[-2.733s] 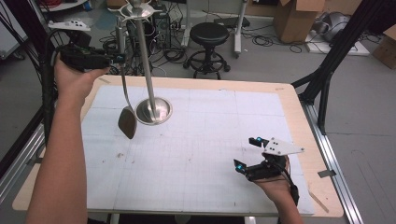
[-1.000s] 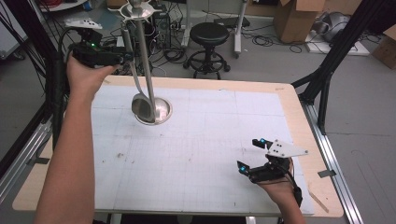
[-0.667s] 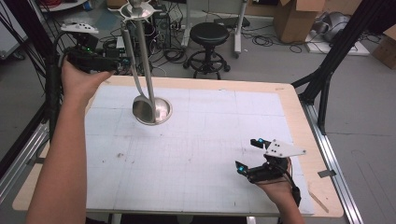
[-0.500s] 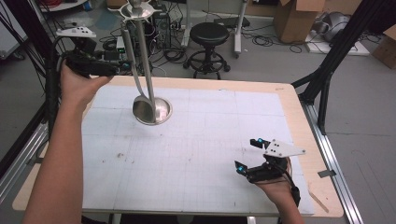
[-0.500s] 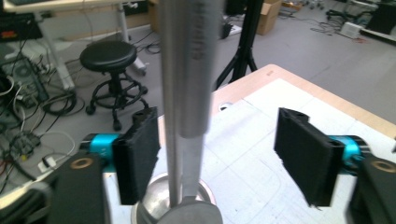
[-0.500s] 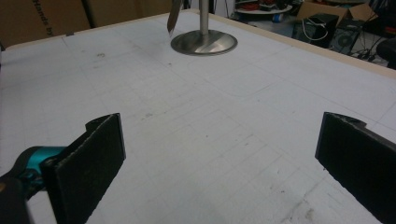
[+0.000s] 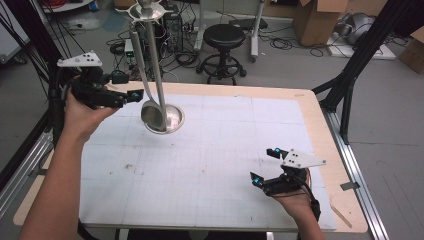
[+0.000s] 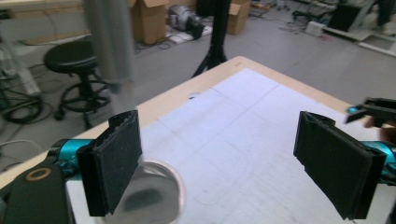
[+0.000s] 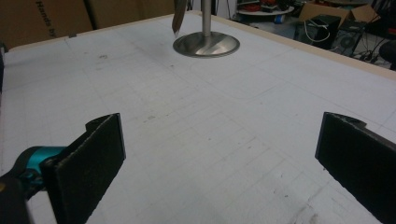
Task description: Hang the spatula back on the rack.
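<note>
A: The left gripper (image 7: pixel 131 95) has just been opening, jaws spread, nothing between them. Where's the ladle (image 7: pixel 151 113)?

B: Hanging on the stand (image 7: pixel 159 65), beside it. Back away level, don't nudge it. The right gripper (image 7: pixel 265 167) rests spread too.

A metal stand (image 7: pixel 159 65) rises from its round base (image 7: pixel 172 116) on the table (image 7: pixel 210 165), upper left of centre in the high view. A ladle (image 7: pixel 150 107) hangs just left of the post. Behind the table, at upper centre, stands a stool (image 7: pixel 223 37), with cardboard boxes (image 7: pixel 315 20) to its right.
</note>
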Tool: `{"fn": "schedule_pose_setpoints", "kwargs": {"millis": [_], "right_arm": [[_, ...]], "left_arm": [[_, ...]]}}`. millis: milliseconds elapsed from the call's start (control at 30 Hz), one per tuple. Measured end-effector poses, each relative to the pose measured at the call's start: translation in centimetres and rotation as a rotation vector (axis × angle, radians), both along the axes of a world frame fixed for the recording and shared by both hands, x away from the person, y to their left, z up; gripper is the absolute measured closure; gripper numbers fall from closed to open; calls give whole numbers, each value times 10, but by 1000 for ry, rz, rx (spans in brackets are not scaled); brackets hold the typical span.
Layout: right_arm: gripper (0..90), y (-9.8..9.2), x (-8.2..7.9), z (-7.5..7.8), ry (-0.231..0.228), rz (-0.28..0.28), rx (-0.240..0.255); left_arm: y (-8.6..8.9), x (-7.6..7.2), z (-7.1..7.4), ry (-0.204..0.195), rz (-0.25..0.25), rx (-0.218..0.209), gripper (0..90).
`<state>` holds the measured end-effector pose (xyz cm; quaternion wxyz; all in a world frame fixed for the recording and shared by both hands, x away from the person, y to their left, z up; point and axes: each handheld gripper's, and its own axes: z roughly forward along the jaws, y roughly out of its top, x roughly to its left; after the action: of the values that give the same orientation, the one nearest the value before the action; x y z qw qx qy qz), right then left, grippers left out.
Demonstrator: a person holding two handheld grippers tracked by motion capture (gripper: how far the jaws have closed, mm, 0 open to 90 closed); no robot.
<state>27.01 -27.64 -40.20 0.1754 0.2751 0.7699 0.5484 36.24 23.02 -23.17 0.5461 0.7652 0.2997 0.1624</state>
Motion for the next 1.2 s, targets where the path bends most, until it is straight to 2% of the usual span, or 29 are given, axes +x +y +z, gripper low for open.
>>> {"fn": "schedule_pose_setpoints", "kwargs": {"millis": [100, 267, 433, 567, 700, 767, 833, 933, 967, 1033, 1200], "right_arm": [[2, -2, 0, 0, 2, -10, 0], [2, -3, -1, 0, 2, -17, 7], [3, -3, 0, 0, 2, -19, 0], [2, -2, 1, -2, 14, -21, -5], [2, -3, 2, -3, 19, -20, -7], [2, -3, 2, -3, 23, -24, -9], [2, -3, 2, -4, 26, -23, -11], [2, -3, 2, -4, 28, -23, -8], [3, -3, 2, -4, 28, -24, -10], [3, -3, 3, -5, 28, -22, -12], [2, -4, 4, -6, 34, -23, -14]], "left_arm": [[-1, -8, -11, -12, -28, -17, 125], [1, -18, -28, -25, -11, 3, 125], [9, -29, -47, -20, -25, -46, 122], [14, -39, -64, -29, 6, -38, 122], [20, -49, -82, -59, 11, -71, 115], [23, -51, -89, -59, 0, -93, 115], [24, -51, -91, -57, 11, -69, 97], [24, -55, -96, -56, -11, -64, 106], [23, -58, -99, -65, -24, -62, 126], [21, -59, -104, -58, -44, -58, 172], [16, -60, -109, -56, -53, -62, 160]]}}
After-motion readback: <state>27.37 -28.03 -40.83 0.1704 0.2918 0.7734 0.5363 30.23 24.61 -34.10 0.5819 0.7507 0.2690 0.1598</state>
